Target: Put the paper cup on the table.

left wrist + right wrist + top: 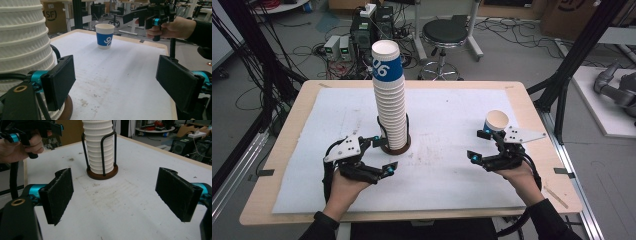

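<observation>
A tall stack of white ribbed paper cups [390, 100], topped by a cup with a blue band, stands in a black wire holder with a round brown base [395, 147] left of the table's middle. A single blue-banded cup [497, 121] stands upright at the right. My left gripper [384, 155] is open just left of the holder's base, with nothing between its pads [60, 82]. My right gripper [478, 145] is open too, just in front of and left of the single cup, with bare table between its pads [58, 195]. The stack [100, 147] rises ahead of it.
A white sheet [447, 125] covers most of the wooden table [292, 115]. Black frame posts stand at both sides. A stool [443, 35], boxes of electronics and loose cables lie on the floor beyond the far edge.
</observation>
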A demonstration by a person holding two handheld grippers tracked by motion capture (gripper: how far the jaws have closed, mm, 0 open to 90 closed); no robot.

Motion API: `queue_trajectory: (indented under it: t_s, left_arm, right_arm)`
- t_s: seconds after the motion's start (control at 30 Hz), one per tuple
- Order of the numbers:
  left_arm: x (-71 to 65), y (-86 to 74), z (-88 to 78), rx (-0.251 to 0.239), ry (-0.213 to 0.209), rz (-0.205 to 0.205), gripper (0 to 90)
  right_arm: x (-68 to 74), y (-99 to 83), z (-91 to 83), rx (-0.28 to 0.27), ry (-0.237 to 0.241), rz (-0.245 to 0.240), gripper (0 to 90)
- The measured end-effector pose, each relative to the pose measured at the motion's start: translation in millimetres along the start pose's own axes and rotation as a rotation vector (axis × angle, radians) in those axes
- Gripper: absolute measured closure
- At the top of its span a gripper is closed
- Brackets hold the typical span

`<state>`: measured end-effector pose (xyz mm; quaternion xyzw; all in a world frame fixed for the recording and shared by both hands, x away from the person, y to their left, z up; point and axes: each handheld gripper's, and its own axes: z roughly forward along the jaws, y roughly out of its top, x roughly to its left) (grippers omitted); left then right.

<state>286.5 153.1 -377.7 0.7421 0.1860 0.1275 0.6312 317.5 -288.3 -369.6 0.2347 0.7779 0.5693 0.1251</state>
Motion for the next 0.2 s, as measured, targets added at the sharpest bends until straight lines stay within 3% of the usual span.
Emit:
queue_trajectory:
  t_s: [0.2]
  left_arm:
    - [0.4,-0.3,-1.0,-0.005,0.013,-0.005,15.8]
  right_arm:
    - [-2.3,-0.5,1.5,0.002,0.009,0.006,15.4]
